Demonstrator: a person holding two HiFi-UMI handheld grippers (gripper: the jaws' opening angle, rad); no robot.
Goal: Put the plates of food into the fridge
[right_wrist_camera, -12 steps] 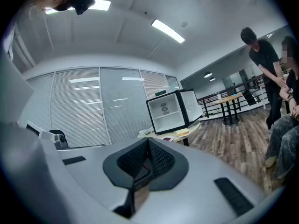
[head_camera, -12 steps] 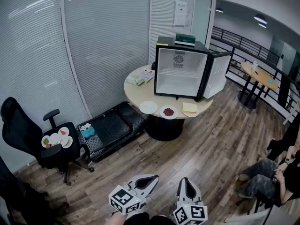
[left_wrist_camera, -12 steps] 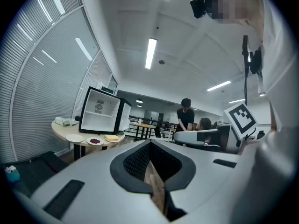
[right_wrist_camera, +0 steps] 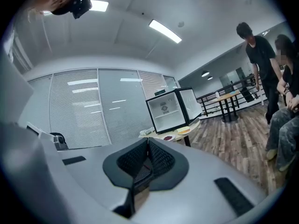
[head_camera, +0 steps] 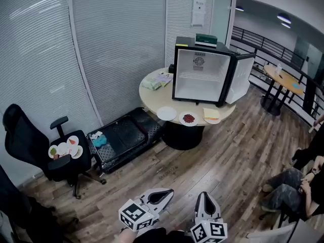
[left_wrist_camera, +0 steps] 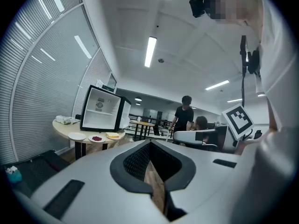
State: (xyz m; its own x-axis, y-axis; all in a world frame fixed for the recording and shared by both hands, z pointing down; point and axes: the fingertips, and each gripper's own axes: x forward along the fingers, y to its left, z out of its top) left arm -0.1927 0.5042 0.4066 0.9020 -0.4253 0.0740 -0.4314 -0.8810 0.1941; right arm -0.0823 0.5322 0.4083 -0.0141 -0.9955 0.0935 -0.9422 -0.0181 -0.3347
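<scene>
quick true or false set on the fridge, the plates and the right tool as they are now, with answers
1. The fridge door stands open. True.
2. Three plates sit on the round table in front of the fridge. True.
3. Food already fills the fridge shelves. False: the inside looks bare.
4. The office chair has nothing on its seat. False: several plates of food lie on it.
5. The right tool grips a plate. False: its jaws are together with nothing between them.
6. A green box rests on top of the fridge. True.
</scene>
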